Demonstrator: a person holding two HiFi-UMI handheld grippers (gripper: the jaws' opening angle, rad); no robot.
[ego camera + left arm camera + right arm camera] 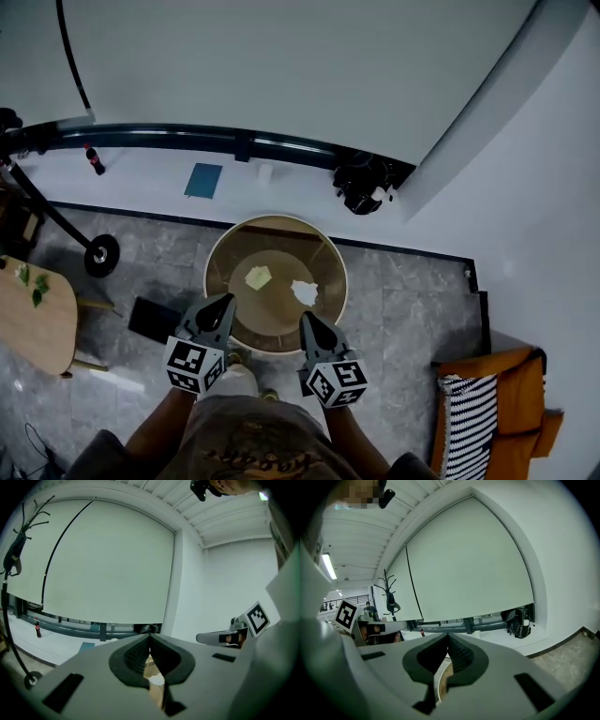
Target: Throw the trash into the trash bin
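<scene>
Hard to read: the head view's lower edge cuts off the person's forearms and torso. The two scraps inside the round trash bin (277,236), with its pale rim and tan inner wall, are too small to identify beyond shape. A yellowish crumpled piece (258,277) lies left of the bin's centre and a white crumpled piece (305,292) lies right of it. Both rest on the bin's floor, apart from each other. The grey plastic left gripper (223,305) and the matching right gripper (309,323) sit at the bin's near rim, side by side and apart, tips pointing inward over it. Each carries a cube of black-and-white square markers at its rear. Each gripper's own view shows its claw closed, the ribbed black pads meeting at the tips with nothing pinched between them. Through the notch under the joined tips only a sliver of the bin shows. In the left gripper view that sliver holds a pale patch that could be scrap or rim. Only the gripper views show a dark branching coat stand (390,596) beyond the bin. The head view alone gives the grey veined stone floor (403,309) around the bin. It also shows a flat blue book (202,180) and a black bag (364,185) on the white ledge behind the bin. An orange chair (511,375) right of the bin is cut by the frame.
</scene>
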